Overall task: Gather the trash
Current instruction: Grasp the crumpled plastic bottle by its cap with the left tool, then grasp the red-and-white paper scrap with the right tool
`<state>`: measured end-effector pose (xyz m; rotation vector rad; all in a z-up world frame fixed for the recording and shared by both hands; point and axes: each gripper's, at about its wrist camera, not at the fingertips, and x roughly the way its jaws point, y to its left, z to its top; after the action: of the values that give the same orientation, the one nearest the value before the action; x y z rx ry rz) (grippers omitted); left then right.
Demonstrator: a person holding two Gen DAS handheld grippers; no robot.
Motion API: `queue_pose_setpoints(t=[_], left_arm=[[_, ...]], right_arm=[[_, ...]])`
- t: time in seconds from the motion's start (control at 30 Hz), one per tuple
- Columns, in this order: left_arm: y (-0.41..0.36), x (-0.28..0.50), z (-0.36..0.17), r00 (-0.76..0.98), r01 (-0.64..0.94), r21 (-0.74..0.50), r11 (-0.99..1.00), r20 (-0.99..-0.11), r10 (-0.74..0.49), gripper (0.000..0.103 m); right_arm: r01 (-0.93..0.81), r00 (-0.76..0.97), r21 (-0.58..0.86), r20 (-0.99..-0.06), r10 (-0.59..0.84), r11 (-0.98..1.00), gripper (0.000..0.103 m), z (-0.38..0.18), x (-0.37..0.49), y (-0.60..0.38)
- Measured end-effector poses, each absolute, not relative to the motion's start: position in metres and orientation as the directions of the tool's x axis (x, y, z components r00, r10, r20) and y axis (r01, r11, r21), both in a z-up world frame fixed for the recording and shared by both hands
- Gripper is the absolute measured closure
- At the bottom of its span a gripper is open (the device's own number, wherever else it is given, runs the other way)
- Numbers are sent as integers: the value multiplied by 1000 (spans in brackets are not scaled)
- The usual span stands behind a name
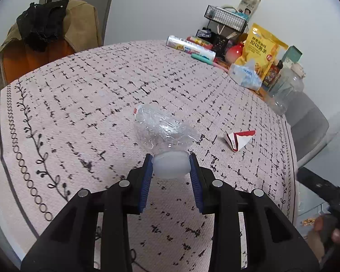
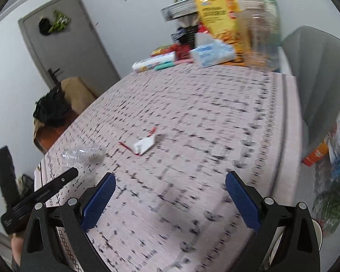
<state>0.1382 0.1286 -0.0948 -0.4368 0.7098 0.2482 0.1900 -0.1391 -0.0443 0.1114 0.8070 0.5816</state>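
A crushed clear plastic bottle (image 1: 163, 129) lies on the patterned tablecloth (image 1: 79, 104). My left gripper (image 1: 171, 162) is shut on the bottle's white cap end, with the bottle pointing away from me. A crumpled red and white paper wrapper (image 1: 238, 139) lies on the cloth to the right of the bottle. In the right wrist view the bottle (image 2: 83, 155) shows at the left and the wrapper (image 2: 144, 145) lies ahead. My right gripper (image 2: 170, 195) is open and empty above the near part of the table, short of the wrapper.
At the table's far right stand a yellow snack bag (image 1: 260, 52), a tissue pack (image 1: 244, 74), a clear jar (image 1: 285, 90), a wire rack (image 1: 226, 18) and a wrapped roll (image 1: 190, 46). A chair with clothes (image 1: 45, 36) stands at the far left. A grey chair (image 2: 317, 79) and bags (image 2: 333, 170) are right of the table.
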Motion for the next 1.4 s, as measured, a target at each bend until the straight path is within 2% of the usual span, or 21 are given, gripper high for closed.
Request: queue_pose_setpoints(t=[0.33,0.47,0.7,0.97,1.1,1.13,1.17,1.2,1.23,1.4], left_arm=[[154,122,-97,741,-394,-342,853,-667,74,71],[167,122,-109,710,-418,-356,836,-702,56,71],[173,126,-120,686,-442,-340,830,-724,69,68],[173,125,-115,692,-450,-314,836,-715,104,71],[175,123,-107,699,-449,-307,839,-706,115,71],[174,123,-104,702,-444,-303,843,-702,118,71],[172,123,-102,705,-441,-295,847,-699,123,71],[171,123,-101,706,-440,-290,850,-696,128,71],[170,122,-100,708,-438,-291,851,-694,128,71],[162,121,-97,723,-421,-312,852,-683,108,71]], right_arm=[[-509,513,185,-719,469,841,8,-62,220,-61],[-506,510,150,-742,435,849,8,-68,231,-45],[-513,520,123,-743,422,849,8,-69,230,-37],[-508,527,80,-758,383,858,9,-77,241,-27],[-518,525,56,-767,369,854,30,-82,246,-21],[-519,534,47,-762,367,853,45,-81,246,-21],[-522,539,43,-758,368,852,53,-80,246,-22],[-531,530,60,-755,387,845,70,-78,246,-24],[-535,518,78,-756,400,841,83,-78,247,-26],[-536,523,112,-734,434,837,86,-70,238,-44]])
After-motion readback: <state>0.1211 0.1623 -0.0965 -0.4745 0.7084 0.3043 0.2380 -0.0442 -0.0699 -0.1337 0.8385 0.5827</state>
